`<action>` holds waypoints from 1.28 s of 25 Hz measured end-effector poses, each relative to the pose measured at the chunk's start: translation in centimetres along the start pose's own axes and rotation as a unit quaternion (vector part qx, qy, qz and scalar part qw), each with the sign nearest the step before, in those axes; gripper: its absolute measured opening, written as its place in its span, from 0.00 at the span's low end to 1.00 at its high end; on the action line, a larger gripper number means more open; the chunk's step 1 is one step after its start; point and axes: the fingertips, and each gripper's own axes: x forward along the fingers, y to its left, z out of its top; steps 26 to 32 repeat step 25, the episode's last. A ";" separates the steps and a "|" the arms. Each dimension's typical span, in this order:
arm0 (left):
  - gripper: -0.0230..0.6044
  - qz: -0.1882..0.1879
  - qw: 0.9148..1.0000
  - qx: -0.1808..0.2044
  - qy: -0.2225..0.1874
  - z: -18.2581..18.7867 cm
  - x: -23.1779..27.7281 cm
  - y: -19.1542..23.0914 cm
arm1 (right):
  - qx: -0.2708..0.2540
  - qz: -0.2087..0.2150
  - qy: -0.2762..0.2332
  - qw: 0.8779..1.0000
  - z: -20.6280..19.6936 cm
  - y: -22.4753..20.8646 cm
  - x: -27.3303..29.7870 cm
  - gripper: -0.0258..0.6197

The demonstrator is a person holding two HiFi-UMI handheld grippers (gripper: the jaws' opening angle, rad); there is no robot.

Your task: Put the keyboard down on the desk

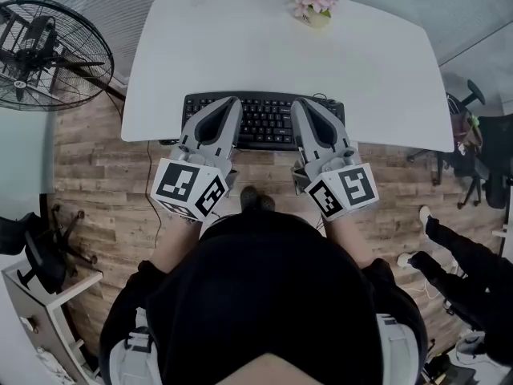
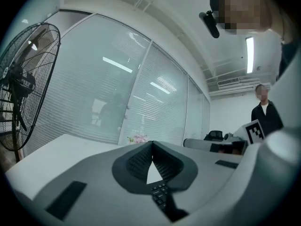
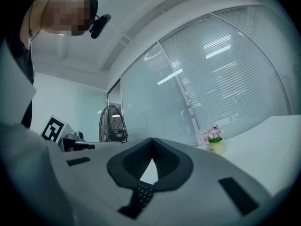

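Keyboard point(image 1: 268, 123) lies keys-up at the desk's point(image 1: 240, 46) near edge, long axis left-right. My left gripper point(image 1: 232, 101) and right gripper point(image 1: 298, 103) sit over it, jaws pressed together.

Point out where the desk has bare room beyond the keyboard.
The desk is bare from the keyboard's far edge back to the flower pot, and on both wings left and right of the keyboard. It is crowded only at the near edge centre, where the left gripper and right gripper lie over the keyboard.

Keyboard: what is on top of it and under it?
The left gripper and right gripper cover both ends of the keyboard, hiding keys there. Under it lies the white desk.
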 end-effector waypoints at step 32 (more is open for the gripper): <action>0.06 -0.012 1.000 -0.012 -0.006 0.4 0.5 -0.4 | 0.003 -0.001 0.002 1.000 0.4 -0.6 -0.3 0.05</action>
